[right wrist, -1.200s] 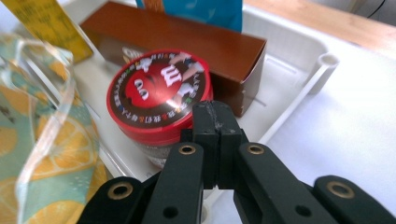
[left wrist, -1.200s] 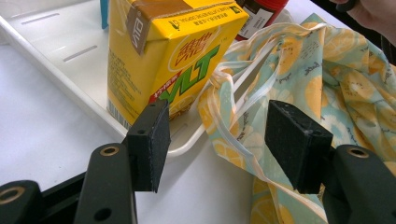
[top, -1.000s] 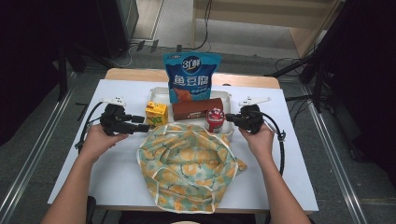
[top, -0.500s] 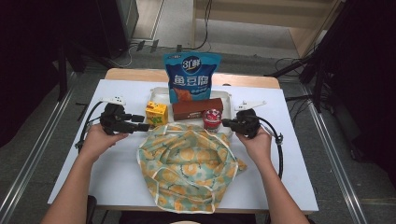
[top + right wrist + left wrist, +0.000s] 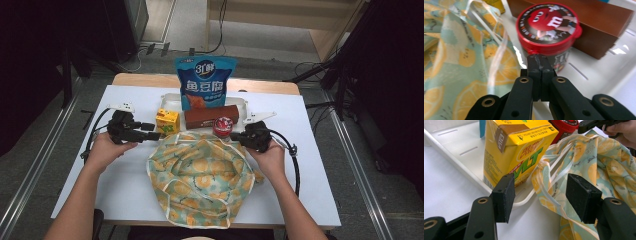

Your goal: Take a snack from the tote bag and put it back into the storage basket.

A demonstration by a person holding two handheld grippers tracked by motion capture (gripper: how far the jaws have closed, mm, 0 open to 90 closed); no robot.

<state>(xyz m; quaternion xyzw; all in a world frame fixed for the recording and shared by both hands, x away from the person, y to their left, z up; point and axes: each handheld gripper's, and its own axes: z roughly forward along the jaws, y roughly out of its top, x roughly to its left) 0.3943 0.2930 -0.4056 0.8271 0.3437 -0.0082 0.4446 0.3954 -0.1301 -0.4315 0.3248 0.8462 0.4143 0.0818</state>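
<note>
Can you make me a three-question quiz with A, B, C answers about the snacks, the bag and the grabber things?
1. Where does the yellow juice carton stand?
A. in the white tray
B. inside the bag
C. on the floor

2. What colour is the candy tub's lid?
A. blue
B. red
C. green

3. How are the right gripper's fingers?
A. wide apart
B. clamped on the carton
C. pressed together, holding nothing

Answers:
1. A, the left gripper view shows the carton's base inside the tray's rim.
2. B, the lid is red with a cartoon face.
3. C, the right gripper view shows the two pads touching, just short of the tub.
</note>
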